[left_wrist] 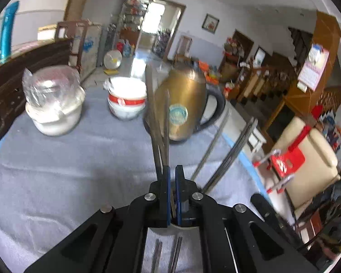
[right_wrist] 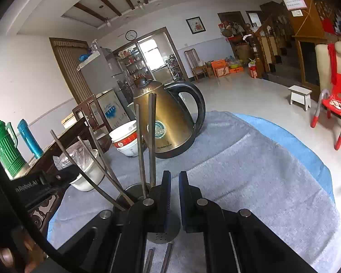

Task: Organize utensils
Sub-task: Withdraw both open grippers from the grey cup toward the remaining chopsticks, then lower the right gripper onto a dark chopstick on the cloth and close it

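My left gripper (left_wrist: 172, 170) is shut on the rim of a round metal utensil holder (left_wrist: 177, 226) that sits under its fingers. Several metal chopsticks (left_wrist: 160, 122) stand up out of the holder, some leaning right (left_wrist: 229, 157). In the right wrist view my right gripper (right_wrist: 175, 177) has its jaws narrowly parted with nothing between them. It sits right above the perforated holder (right_wrist: 162, 236), whose chopsticks (right_wrist: 151, 141) rise to its left. Two more chopsticks (right_wrist: 158, 259) lie on the grey cloth below the holder. The left gripper (right_wrist: 45, 182) reaches in from the left.
A brass electric kettle (right_wrist: 170, 122) stands on the grey cloth (right_wrist: 250, 177) behind the holder. Stacked white-and-red bowls (right_wrist: 126, 140) and a plastic-covered white pot (left_wrist: 54, 104) sit further left. A dark wooden cabinet (left_wrist: 22, 68) borders the table's left. A red chair (right_wrist: 336, 104) stands beyond the right edge.
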Tool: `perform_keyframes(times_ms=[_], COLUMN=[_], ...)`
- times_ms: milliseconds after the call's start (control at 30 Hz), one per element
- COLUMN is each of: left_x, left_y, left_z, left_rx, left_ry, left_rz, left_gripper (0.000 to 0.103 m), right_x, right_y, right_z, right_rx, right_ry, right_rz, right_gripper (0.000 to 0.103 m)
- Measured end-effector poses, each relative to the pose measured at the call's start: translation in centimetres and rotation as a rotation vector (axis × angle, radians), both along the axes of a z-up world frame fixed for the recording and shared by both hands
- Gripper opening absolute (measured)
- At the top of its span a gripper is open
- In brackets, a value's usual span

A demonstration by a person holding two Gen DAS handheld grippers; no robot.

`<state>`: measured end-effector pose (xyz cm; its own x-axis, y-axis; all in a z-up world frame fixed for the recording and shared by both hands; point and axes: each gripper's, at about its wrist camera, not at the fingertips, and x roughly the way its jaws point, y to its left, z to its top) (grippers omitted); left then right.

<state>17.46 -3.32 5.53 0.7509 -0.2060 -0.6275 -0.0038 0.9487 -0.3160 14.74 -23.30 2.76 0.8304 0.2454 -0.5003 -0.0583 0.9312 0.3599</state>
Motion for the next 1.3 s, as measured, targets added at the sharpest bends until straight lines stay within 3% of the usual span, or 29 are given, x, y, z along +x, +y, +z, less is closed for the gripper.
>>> perform_keyframes(times_ms=[133, 267, 300, 333, 400, 433, 500, 567, 767, 800, 833, 1133, 1300], left_x=[0.2, -0.5, -0.6, -0.7, -1.1, -1.2, -1.6, -2.0, -5.2, -5.9, -6.7, -12.1, -14.1], left_y=[0.0, 1.1, 1.4, 1.5, 1.8, 2.0, 2.4, 2.9, 4.8, 5.3, 5.7, 8.4, 8.0], left_z=[-0.9, 0.1, 0.3, 0.3, 0.3, 0.3, 0.0, -0.2, -1.6, -2.1, -2.6, -9.0, -11.1], left_rx=[-0.011, -0.050, -0.049, -0.044, -0.038, -0.033, -0.032, -0.032, 0.021, 0.030, 0.039, 0.049, 0.043], left_ry=[0.019, -0.020, -0.023, -0.021, -0.021, -0.026, -0.021, -0.010, 0.038, 0.055, 0.074, 0.295, 0.358], left_rz=[-0.001, 0.023, 0.030, 0.035, 0.050, 0.055, 0.059, 0.058, 0.045, 0.042, 0.043, 0.068, 0.047], left_gripper=[0.004, 0.006, 0.015, 0.033, 0.051, 0.051, 0.051, 0.051, 0.055, 0.056, 0.058, 0.060, 0.060], right_x=[-0.2, -0.1, -0.1, -0.1, -0.1, -0.1, -0.3, -0.6, -1.5, -1.6, -1.9, -3.4, -4.4], right_y=[-0.3, -0.6, -0.8, -0.8, -0.9, -0.8, -0.7, -0.7, -0.9, -1.0, -1.1, -0.8, 1.4], right_z=[0.0, -0.2, -0.2, -0.3, -0.5, -0.6, -0.7, -0.6, -0.6, -0.9, -1.2, -6.9, -9.9], right_rx=[0.004, 0.006, 0.008, 0.011, 0.016, 0.015, 0.018, 0.022, 0.028, 0.033, 0.037, 0.120, 0.135], right_ry=[-0.002, 0.006, 0.006, 0.008, 0.014, 0.017, 0.019, 0.015, 0.057, 0.076, 0.097, 0.433, 0.605], right_rz=[0.001, -0.004, -0.008, -0.010, -0.010, -0.008, -0.002, 0.001, 0.046, 0.061, 0.076, 0.218, 0.286], right_gripper=[0.009, 0.009, 0.009, 0.009, 0.009, 0.011, 0.027, 0.036, 0.041, 0.054, 0.057, 0.057, 0.040])
